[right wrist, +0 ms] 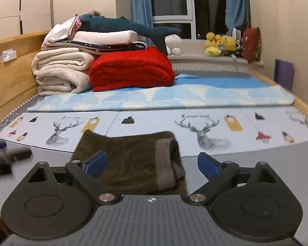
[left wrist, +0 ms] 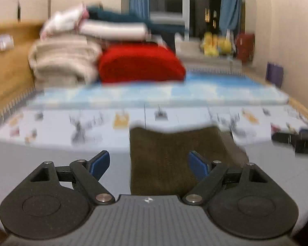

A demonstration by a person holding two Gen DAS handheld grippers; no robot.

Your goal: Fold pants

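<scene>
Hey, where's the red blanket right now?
In the right wrist view the red blanket sits folded at the far left of the bed, against the stack of white quilts, under the shark toy's tail.

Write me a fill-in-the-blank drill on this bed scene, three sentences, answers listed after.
1. The folded pants lying on the bed are dark ____ in colour.
2. Both the left gripper and the right gripper have their jaws ____, with nothing pinched between the pads.
3. Beside the stack of white quilts sits a folded ____ blanket.

Missing words: brown; open; red
</scene>
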